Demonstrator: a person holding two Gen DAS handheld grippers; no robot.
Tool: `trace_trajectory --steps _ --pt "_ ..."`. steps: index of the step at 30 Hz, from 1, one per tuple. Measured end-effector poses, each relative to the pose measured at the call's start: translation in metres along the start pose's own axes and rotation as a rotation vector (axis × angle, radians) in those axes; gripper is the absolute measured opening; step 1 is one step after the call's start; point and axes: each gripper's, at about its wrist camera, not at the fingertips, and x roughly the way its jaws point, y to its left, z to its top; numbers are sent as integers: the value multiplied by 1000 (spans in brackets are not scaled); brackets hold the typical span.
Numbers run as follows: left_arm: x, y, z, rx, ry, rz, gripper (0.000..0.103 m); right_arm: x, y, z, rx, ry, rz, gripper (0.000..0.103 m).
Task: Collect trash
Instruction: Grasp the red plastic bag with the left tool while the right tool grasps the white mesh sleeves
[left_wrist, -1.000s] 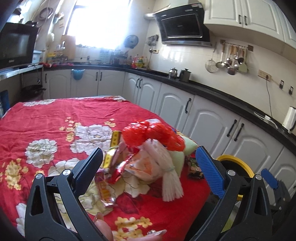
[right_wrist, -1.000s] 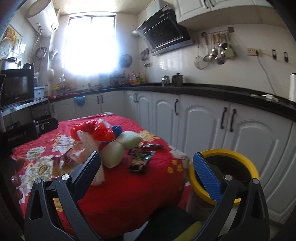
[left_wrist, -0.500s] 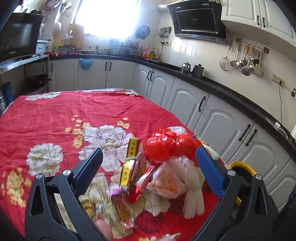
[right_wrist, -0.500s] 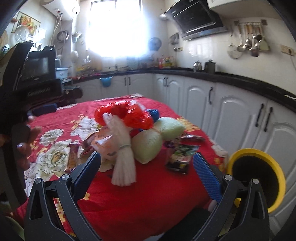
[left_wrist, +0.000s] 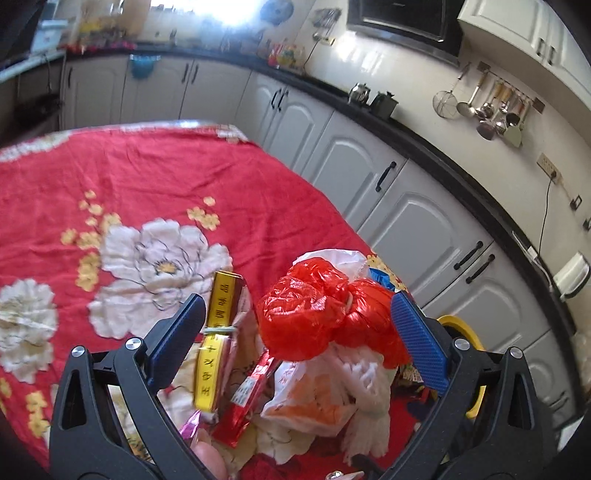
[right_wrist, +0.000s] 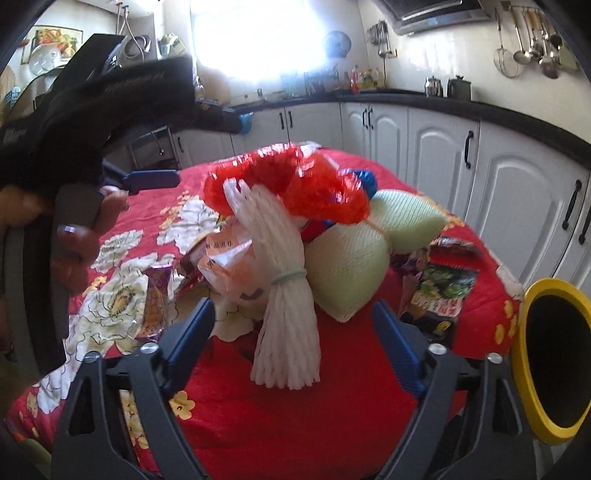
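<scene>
While the right gripper closes its jaws around the white foam net bundle, nothing is clamped yet; the left gripper stays apart beside the red plastic bag. Trash sits piled at the table's near right, bin further right. Risk: the soft net may slip out and drag neighbouring wrappers off the edge.

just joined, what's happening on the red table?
A person holds a claw in each hand over a pile of trash on the red floral tablecloth. The left claw is open around the red plastic bag and gold-labelled wrappers, gripping nothing. The right claw is closing, with the white foam net bundle in front of it, untouched. The yellow-rimmed bin waits beside the table.
</scene>
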Motion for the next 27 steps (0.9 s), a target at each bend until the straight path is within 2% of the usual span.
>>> trace_trajectory --steps 7,10,12,15,17,23,25,27 --pt "27 16 5 -103 75 -45 92 15 -1 -6 1 36 25 55" --pt "35 24 4 -154 99 -86 92 20 -4 -8 7 48 34 44" --pt "39 28 3 -190 117 -116 92 22 -6 -9 9 56 42 31" --pt "44 31 0 -229 138 -159 91 21 -7 -12 12 60 48 25" --pt "45 31 -1 -246 146 -184 85 20 -7 -15 12 56 51 23" --pt "43 29 -5 -261 158 -223 54 16 -9 -19 27 51 51 23" --pt "40 26 -5 -246 147 -228 40 16 -10 -16 29 50 53 22" --pt "35 23 -5 -230 135 -234 32 14 -10 -14 30 46 54 21"
